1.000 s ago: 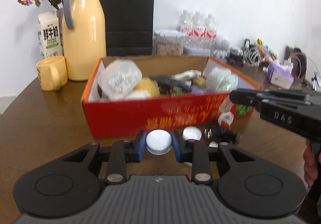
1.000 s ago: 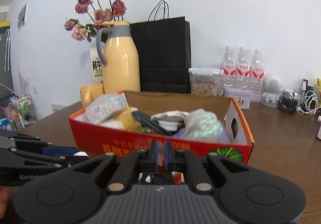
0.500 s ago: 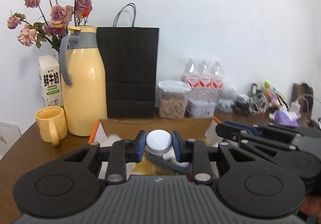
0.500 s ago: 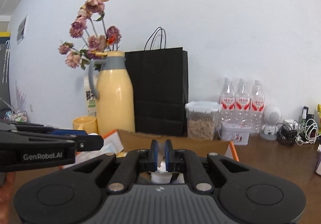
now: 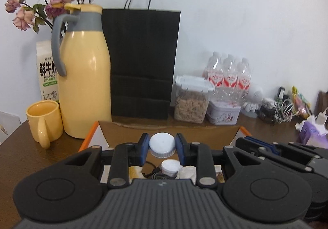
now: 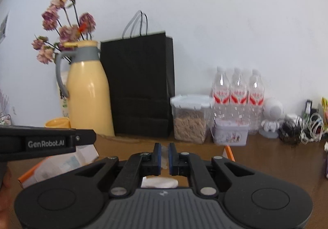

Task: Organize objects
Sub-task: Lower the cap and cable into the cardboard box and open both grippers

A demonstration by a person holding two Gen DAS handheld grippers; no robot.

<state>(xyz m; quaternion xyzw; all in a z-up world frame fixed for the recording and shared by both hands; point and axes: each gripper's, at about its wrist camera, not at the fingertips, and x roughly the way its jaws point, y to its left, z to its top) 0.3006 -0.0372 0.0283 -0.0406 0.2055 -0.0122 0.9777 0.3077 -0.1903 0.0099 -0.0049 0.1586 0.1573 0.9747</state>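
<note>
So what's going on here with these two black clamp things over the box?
A person is tidying small items into the cardboard box, holding a gripper in each hand. The left gripper has its fingers shut on a white-capped bottle, held above the box. The right gripper is beside it, fingers nearly shut on something pale and hard to make out. Another small white-capped bottle lies inside.

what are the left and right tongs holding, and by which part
The left tongs grip a small jar with a white ribbed screw cap by the sides of its cap. The right tongs are nearly closed on something thin and pale; what it is cannot be told.
</note>
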